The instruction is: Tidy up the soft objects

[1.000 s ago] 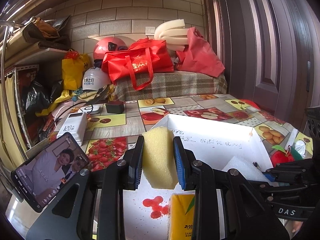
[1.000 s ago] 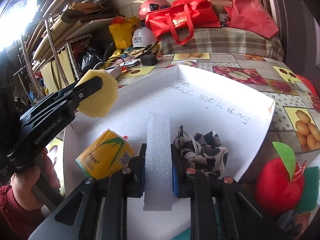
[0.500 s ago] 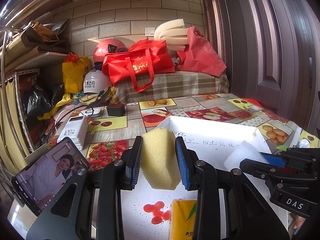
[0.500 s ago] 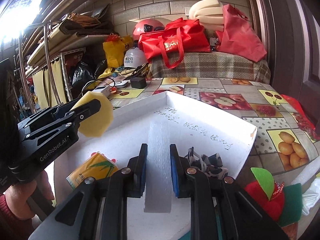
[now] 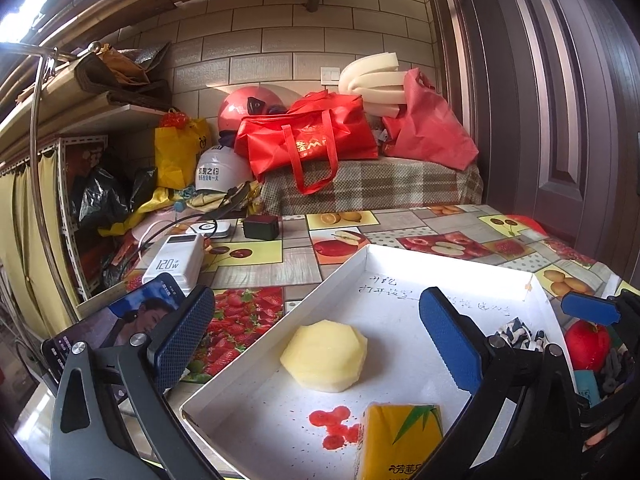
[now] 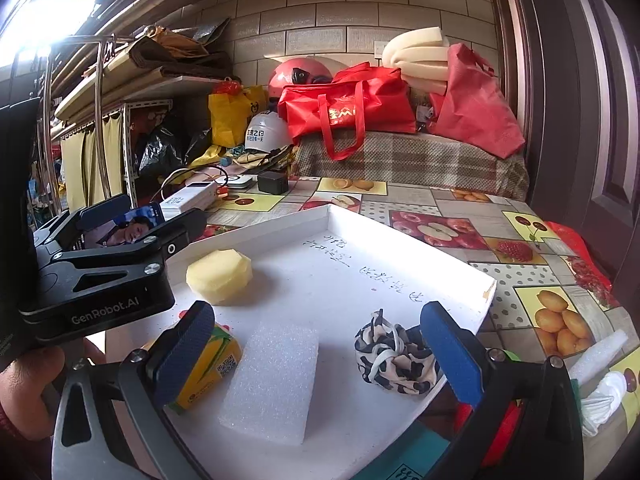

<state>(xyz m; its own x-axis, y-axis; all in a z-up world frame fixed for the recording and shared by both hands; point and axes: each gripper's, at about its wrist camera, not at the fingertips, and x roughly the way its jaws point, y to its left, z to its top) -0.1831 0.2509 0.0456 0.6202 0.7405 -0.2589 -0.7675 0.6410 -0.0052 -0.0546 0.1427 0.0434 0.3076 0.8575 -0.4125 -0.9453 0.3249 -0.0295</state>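
A white tray lies on the fruit-print table. In it lie a yellow sponge, a white foam block, a yellow tissue pack and a black-and-white scrunchie. My left gripper is open and empty above the sponge. My right gripper is open and empty above the foam block. The left gripper also shows in the right wrist view.
A phone and a white power bank sit left of the tray. A red apple toy lies at its right. Red bags, helmets and foam pile up at the back wall.
Both grippers opened. The yellow sponge dropped from the left gripper into the tray, and the white foam block dropped from the right gripper into the tray. Both grippers rose slightly.
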